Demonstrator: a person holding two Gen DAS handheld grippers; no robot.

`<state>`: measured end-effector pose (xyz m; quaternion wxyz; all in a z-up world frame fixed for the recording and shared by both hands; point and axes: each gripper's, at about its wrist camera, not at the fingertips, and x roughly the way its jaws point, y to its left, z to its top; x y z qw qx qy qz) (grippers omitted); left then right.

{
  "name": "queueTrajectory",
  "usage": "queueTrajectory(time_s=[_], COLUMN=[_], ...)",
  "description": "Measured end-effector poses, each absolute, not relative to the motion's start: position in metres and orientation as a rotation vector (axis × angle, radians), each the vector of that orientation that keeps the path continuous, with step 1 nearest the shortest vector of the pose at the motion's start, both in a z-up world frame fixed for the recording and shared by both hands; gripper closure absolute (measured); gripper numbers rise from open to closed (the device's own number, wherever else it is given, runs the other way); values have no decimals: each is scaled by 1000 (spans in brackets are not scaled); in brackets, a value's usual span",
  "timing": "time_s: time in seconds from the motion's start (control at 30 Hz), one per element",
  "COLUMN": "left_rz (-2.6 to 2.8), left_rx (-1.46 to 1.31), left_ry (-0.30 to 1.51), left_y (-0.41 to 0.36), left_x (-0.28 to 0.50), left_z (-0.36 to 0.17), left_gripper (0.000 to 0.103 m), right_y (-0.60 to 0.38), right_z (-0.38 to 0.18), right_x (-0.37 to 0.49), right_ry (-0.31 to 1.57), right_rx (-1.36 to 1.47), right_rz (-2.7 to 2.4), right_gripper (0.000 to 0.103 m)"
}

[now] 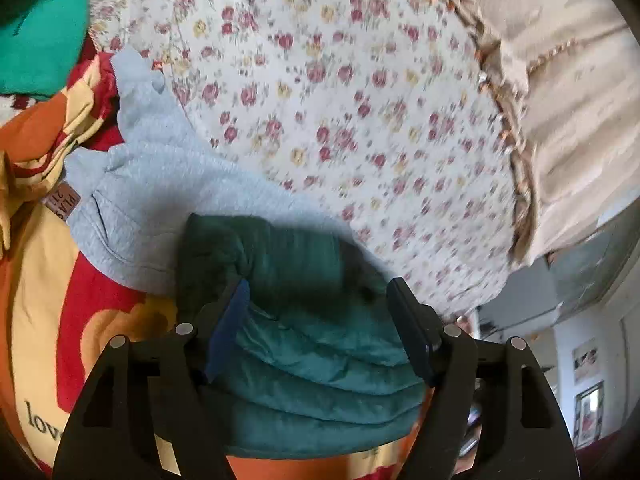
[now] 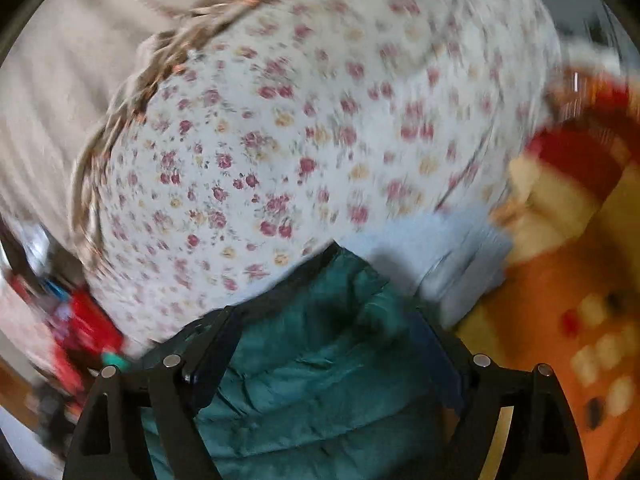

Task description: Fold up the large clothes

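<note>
The folded dark green quilted garment [image 1: 304,352] lies on the floral bedspread [image 1: 340,120], beside a grey knitted sweater [image 1: 152,200]. The left claw [image 1: 318,304] and right claw [image 2: 324,332] both straddle it, released.

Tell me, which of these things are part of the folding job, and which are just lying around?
Part of the job: dark green quilted garment, between the open left gripper and the open right gripper.

Lying about: grey sweatshirt, floral bedspread, red and orange blanket, teal cloth.
</note>
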<state>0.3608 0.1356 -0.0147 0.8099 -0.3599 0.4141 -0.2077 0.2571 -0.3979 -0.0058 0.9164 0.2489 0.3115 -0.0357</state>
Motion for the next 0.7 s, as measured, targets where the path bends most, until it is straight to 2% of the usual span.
queueTrajectory(time_s=[0.07, 0.17, 0.37, 0.5, 0.7], left_rz=[-408, -332, -140, -71, -50], left_rx=[-704, -468, -141, -22, 14], left_ry=[884, 912, 1006, 1006, 980], left_y=[120, 76, 15, 12, 12], left_x=[362, 368, 399, 416, 440], left_z=[-6, -3, -67, -95, -115], left_gripper=[31, 31, 31, 29, 22], right_y=[-379, -337, -288, -292, -297], right_z=[-11, -37, -97, -109, -120], right_x=[264, 287, 328, 349, 369], right_ry=[683, 784, 870, 855, 849], right_rx=[435, 334, 125, 122, 140], right_rz=[-54, 4, -36, -44, -54], right_gripper=[19, 19, 19, 16, 8])
